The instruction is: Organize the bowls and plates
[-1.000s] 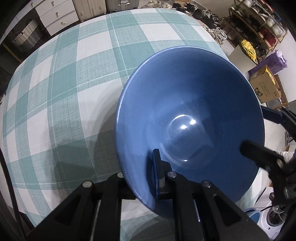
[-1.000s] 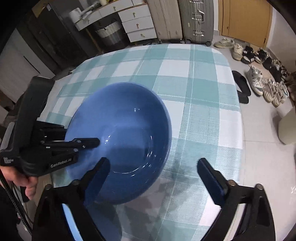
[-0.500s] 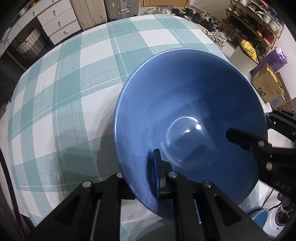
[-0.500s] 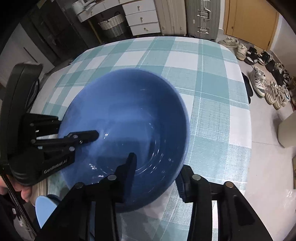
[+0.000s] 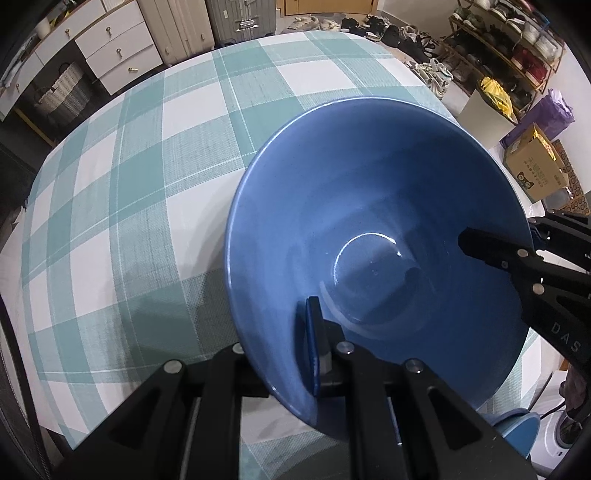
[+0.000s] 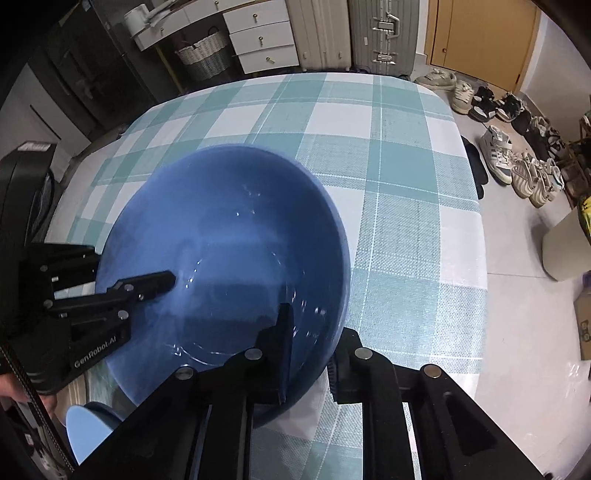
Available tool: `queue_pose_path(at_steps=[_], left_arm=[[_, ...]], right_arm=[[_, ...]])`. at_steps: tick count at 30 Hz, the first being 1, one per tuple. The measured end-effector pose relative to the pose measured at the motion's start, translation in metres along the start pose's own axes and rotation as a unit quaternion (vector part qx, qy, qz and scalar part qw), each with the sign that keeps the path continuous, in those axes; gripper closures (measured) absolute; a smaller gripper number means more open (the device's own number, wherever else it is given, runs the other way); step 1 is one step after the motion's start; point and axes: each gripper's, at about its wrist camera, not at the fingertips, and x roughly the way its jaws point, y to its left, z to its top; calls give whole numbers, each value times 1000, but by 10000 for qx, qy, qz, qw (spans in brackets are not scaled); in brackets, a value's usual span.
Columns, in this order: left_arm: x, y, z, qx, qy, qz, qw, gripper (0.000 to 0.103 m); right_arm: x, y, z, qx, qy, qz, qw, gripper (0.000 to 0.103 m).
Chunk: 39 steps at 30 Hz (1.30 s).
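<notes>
A large blue bowl [image 5: 369, 206] is held over a teal and white checked tablecloth [image 5: 147, 147], tilted a little. My left gripper [image 5: 284, 332] is shut on its rim, one finger inside the bowl and the other hidden under the wall. In the right wrist view the same bowl [image 6: 229, 221] fills the middle. My right gripper [image 6: 314, 339] is closing on the opposite rim, with the bowl's wall between its jaws and both pads against it. Each gripper shows in the other's view: the left gripper [image 6: 162, 280] at the left edge, the right gripper [image 5: 509, 236] at the right edge.
A pale blue round object [image 6: 85, 432] sits low beside the table's near edge. Past the cloth stand white drawers [image 6: 258, 40], a wicker basket [image 6: 203, 59] and a suitcase [image 6: 384, 33]. Shoes [image 6: 517, 166] and a cardboard box [image 5: 535, 166] lie on the floor.
The right gripper's jaws went from wide open beside the bowl to closed around its rim. The left gripper kept its grip, and the bowl barely shifted.
</notes>
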Motion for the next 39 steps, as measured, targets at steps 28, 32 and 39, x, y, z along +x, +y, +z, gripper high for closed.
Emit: queue_pose_path(at_steps=[28,32,39], left_arm=[[-59,10,20,-178,-209,-2,9996,92],[-75,10,18,-151,-235,22,9996,92],[-106,6,10,-136,-286,30,9995,92]], right_arm=[[-59,8,31,462,-356,-18,9983,91],[-74,14,33,422,-368,12,9984,91],[-104,23,30,502,-384,60,9980,91]])
